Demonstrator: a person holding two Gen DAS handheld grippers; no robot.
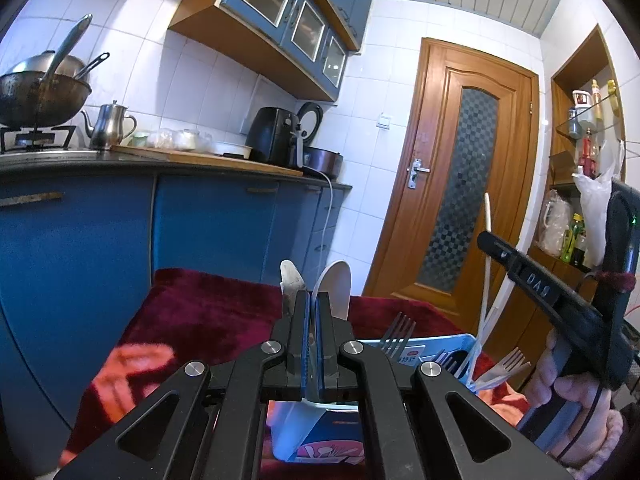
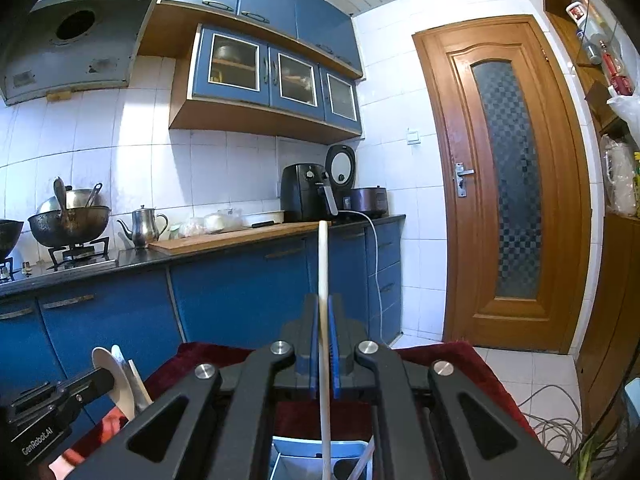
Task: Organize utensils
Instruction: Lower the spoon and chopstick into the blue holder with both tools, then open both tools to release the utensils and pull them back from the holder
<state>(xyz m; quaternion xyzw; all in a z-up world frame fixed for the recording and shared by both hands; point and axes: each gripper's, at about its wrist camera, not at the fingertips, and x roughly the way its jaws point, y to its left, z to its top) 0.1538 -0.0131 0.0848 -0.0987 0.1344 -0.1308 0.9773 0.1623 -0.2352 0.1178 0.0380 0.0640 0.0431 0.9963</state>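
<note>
My left gripper (image 1: 312,300) is shut, and the thin edge of a white spoon (image 1: 338,286) runs in between its pads. A worn knife blade (image 1: 289,284) stands just left of the fingers. In the right wrist view the white spoon (image 2: 114,380) sits at the tip of the left gripper (image 2: 105,378). My right gripper (image 2: 324,312) is shut on a long white chopstick (image 2: 323,264), held upright. In the left wrist view the right gripper (image 1: 485,242) holds the chopstick (image 1: 487,216) over a blue and white utensil holder (image 1: 440,340). A metal fork (image 1: 398,328) and plastic forks (image 1: 512,364) stand in the holder.
A dark red cloth (image 1: 200,312) covers the surface under the holder. Blue cabinets and a counter with a wok (image 2: 70,224), kettle (image 2: 144,226) and air fryer (image 2: 302,192) run behind. A wooden door (image 2: 504,184) stands at right. Loose cables (image 2: 552,420) lie on the tiled floor.
</note>
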